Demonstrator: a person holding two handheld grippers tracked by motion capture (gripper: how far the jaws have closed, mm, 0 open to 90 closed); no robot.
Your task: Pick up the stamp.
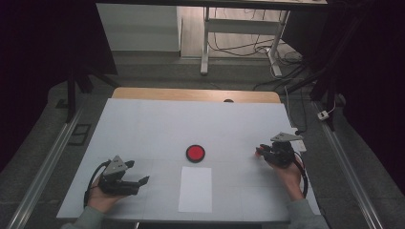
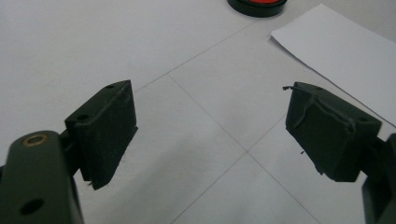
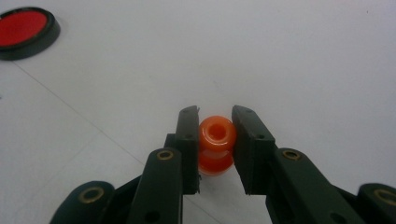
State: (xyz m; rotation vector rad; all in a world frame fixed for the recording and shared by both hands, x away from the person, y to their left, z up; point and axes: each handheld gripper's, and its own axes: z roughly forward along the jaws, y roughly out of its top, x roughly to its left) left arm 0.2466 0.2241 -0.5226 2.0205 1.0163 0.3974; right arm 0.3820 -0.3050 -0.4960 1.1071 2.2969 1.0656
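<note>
- I see the right gripper (image 3: 215,144) clamped on a small orange spool (image 3: 216,145); the piece sits squarely between the two black jaws, one pad pressed on each side.
- In the right gripper view the spool shows a round hole on its upper end and a narrower waist below; it reaches about as far forward as the jaw tips.
- I cannot tell whether the spool's lower end rests on the table (image 3: 280,56) or is just above it.
- From the high view, the right gripper (image 1: 262,151) is at the right side of the white table (image 1: 143,124), with the orange piece (image 1: 258,152) visible at its tip, pointing toward the middle.
- Left gripper (image 2: 210,135): jaws wide apart, nothing between them, bare table surface underneath.
- High view puts the left gripper (image 1: 143,181) at the near left of the table, well apart from the spool.
- A red disc with a black rim (image 1: 195,153) lies near the table centre, between the two grippers and apart from both.
- A white sheet of paper (image 1: 196,189) lies flat just nearer to me than the disc, beside the left gripper's tip but not touching it.
</note>
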